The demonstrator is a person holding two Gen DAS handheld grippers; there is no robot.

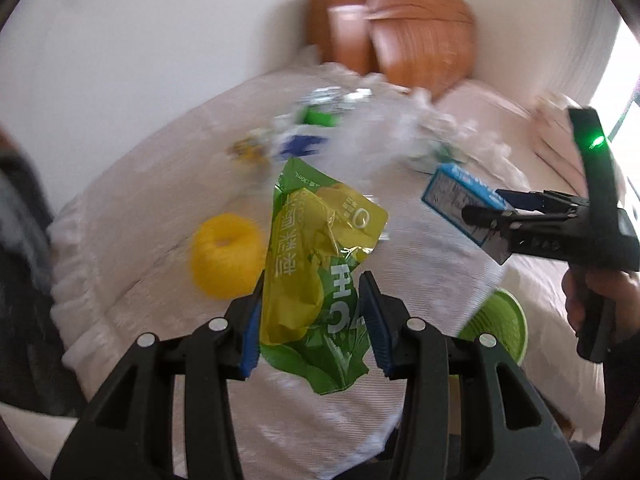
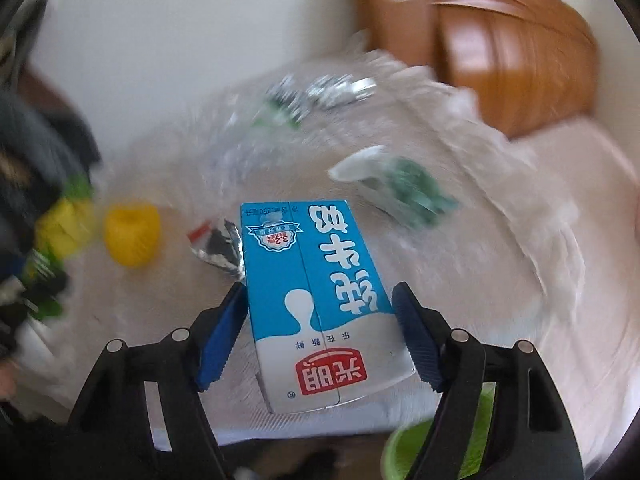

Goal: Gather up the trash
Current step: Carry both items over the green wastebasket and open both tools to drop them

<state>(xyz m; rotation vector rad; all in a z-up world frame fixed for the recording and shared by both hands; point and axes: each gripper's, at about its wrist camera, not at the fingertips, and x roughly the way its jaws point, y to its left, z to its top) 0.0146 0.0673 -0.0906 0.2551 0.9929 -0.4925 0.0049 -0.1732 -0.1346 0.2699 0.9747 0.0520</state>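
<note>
- Left tool (image 1: 312,320): clenched on a green-and-yellow drink pouch (image 1: 320,276). Pouch sits between both blue pads, lifted clear of the desk (image 1: 140,208), which has a white textured cloth on it.
- Right tool (image 2: 320,332): jaws on either side of a blue-and-white milk carton (image 2: 316,300). In your right wrist view the left pad touches the carton's edge and the right pad sits at its other side. In the left wrist view the carton (image 1: 460,196) is held up off the desk by that tool (image 1: 480,216), so it is grasped.
- Your right hand (image 1: 592,300) shows on the tool handle at the right edge of the left wrist view.
- On the desk: yellow ball of twine (image 1: 226,256), a small crumpled foil wrapper (image 2: 218,250) just beside the carton, and a clear plastic bag (image 2: 360,120) further back with blurred wrappers in it.
- Green bin (image 1: 500,320) sits below the desk's near-right edge.
- Wooden headboard (image 1: 400,32) behind; both views are motion-blurred.
</note>
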